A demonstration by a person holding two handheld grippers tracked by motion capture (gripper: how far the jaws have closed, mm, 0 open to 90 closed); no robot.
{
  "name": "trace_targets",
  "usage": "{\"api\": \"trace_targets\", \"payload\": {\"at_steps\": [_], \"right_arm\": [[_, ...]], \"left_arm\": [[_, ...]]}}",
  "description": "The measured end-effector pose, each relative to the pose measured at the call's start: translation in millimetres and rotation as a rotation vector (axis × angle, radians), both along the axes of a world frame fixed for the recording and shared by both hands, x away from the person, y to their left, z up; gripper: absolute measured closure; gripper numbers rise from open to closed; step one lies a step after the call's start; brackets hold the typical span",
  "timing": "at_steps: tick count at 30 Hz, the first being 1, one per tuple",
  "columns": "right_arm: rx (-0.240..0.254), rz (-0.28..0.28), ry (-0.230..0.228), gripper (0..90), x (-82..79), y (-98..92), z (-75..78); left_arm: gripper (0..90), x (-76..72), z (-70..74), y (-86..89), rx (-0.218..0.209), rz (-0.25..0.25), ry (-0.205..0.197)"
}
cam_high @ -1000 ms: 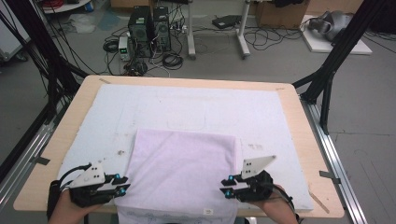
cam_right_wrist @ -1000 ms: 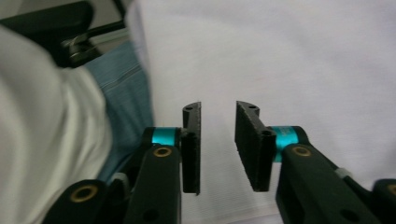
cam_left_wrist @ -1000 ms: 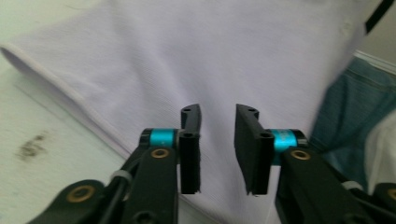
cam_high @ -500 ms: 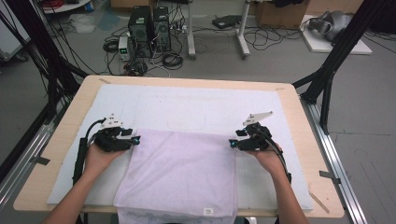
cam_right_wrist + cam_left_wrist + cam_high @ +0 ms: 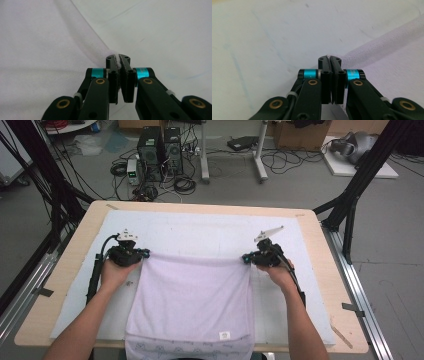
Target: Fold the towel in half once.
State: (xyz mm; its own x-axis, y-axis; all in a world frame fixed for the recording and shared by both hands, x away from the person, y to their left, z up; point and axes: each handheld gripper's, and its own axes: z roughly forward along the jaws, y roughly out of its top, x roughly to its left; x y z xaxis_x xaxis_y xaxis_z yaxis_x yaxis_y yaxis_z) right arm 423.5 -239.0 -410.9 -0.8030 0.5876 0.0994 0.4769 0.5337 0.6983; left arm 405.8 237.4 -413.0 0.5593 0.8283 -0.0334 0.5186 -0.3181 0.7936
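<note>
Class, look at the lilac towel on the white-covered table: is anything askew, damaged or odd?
One oddity: the lilac terry towel overhangs the wooden table's near edge instead of lying fully on it. Its far corners are pinched in the left hand-held gripper and right hand-held gripper. No damage visible.

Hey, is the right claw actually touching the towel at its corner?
Touching. In the right gripper view the right claw is shut, with a strip of the pale purple towel pinched between its jaws.

Left hand-held gripper (image 5: 331, 61) pinched closed on lilac towel (image 5: 387, 57) edge, over white table cover (image 5: 267, 37)
</note>
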Motion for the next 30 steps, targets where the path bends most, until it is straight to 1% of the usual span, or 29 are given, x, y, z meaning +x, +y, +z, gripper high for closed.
{"api": "trace_targets", "payload": {"at_steps": [1,2,3,4,5,6,7,8,9,10,11,12,13,14,15,16,17,19,20,21,22,23,24,25,26,27,28,29,30], "right_arm": [[-0.010,-0.006,-0.035,86.6,4.1,1.1,10.7],[-0.011,-0.013,-0.063,86.6,8.4,2.2,22.7],[-0.006,-0.022,-0.088,86.6,12.6,2.9,35.5],[-0.008,-0.023,-0.108,86.6,16.7,3.2,45.0],[-0.012,-0.028,-0.133,86.6,22.9,3.7,62.0],[-0.013,-0.034,-0.156,86.6,27.8,4.0,75.8],[-0.010,-0.041,-0.184,86.5,32.3,4.3,88.3],[-0.012,-0.053,-0.201,86.2,37.3,4.3,99.3],[-0.006,-0.064,-0.210,81.5,42.3,4.6,107.1],[0.003,-0.077,-0.226,71.4,46.5,4.7,110.6],[0.007,-0.092,-0.239,66.8,50.4,4.2,110.5],[0.024,-0.103,-0.218,61.5,54.0,2.7,107.3],[0.030,-0.113,-0.186,60.1,56.5,1.6,102.0],[0.024,-0.111,-0.168,60.1,56.9,0.7,95.3],[0.020,-0.109,-0.150,59.2,54.8,0.3,88.6],[0.025,-0.102,-0.128,57.7,53.0,-0.1,82.3],[0.028,-0.094,-0.114,57.7,49.6,-0.4,76.3],[0.024,-0.089,-0.097,55.9,41.4,0.2,67.0],[0.035,-0.087,-0.091,55.2,36.8,0.5,63.1],[0.030,-0.077,-0.066,51.4,33.4,1.8,60.4],[0.025,-0.067,-0.023,48.5,30.6,4.2,58.6],[0.017,-0.048,0.003,47.4,27.1,7.2,57.6],[-0.002,-0.029,0.005,47.6,22.4,10.6,57.7],[0.002,-0.020,-0.036,49.4,14.4,13.0,57.9],[0.026,-0.014,-0.074,50.8,6.6,14.2,57.5],[0.044,-0.006,-0.082,50.8,0.9,14.8,56.3],[0.056,-0.005,-0.070,51.0,-4.6,15.4,54.5],[0.062,0.002,-0.071,51.8,-10.4,15.9,51.5],[0.055,0.009,-0.070,51.8,-16.9,16.8,48.5]], "left_arm": [[87.5,4.5,10.2,2.7,-0.008,0.014,-0.014],[87.6,8.9,21.3,3.8,-0.014,0.030,-0.041],[87.6,12.6,30.9,4.7,-0.009,0.037,-0.055],[87.5,19.2,48.5,6.0,-0.013,0.046,-0.084],[87.5,24.1,63.1,6.4,-0.023,0.051,-0.106],[87.5,28.4,77.6,6.2,-0.018,0.053,-0.137],[87.5,32.9,90.3,5.9,-0.014,0.052,-0.164],[87.4,37.3,100.1,5.5,-0.007,0.053,-0.178],[85.7,41.3,105.9,4.5,0.008,0.063,-0.184],[80.8,44.4,107.9,4.2,0.033,0.088,-0.189],[72.7,47.0,107.4,6.7,0.032,0.103,-0.181],[70.3,48.3,105.4,11.3,0.015,0.104,-0.161],[69.2,47.9,101.6,15.1,0.006,0.112,-0.148],[67.4,46.2,96.8,17.7,0.011,0.108,-0.139],[65.3,43.8,92.1,20.1,0.018,0.099,-0.122],[62.9,40.4,86.9,22.5,0.012,0.088,-0.112],[62.5,36.8,81.4,24.3,0.007,0.079,-0.103],[59.3,29.4,70.3,25.8,0.006,0.060,-0.084],[58.4,25.6,65.4,25.3,0.014,0.048,-0.076],[56.9,21.3,61.1,24.7,0.015,0.036,-0.071],[55.6,16.3,56.6,23.7,0.007,0.026,-0.070],[54.4,11.3,52.7,22.0,0.008,0.014,-0.067],[53.1,5.8,49.0,20.7,0.003,0.001,-0.065],[51.7,-0.1,45.1,19.4,0.001,-0.013,-0.065],[50.9,-5.9,41.5,17.5,0.013,-0.023,-0.066],[50.1,-10.8,38.4,16.3,0.020,-0.036,-0.056],[48.6,-16.4,35.4,15.2,0.019,-0.048,-0.057],[48.4,-22.4,32.6,14.6,0.019,-0.059,-0.061],[48.4,-28.1,29.8,14.4,0.012,-0.064,-0.063]]}}
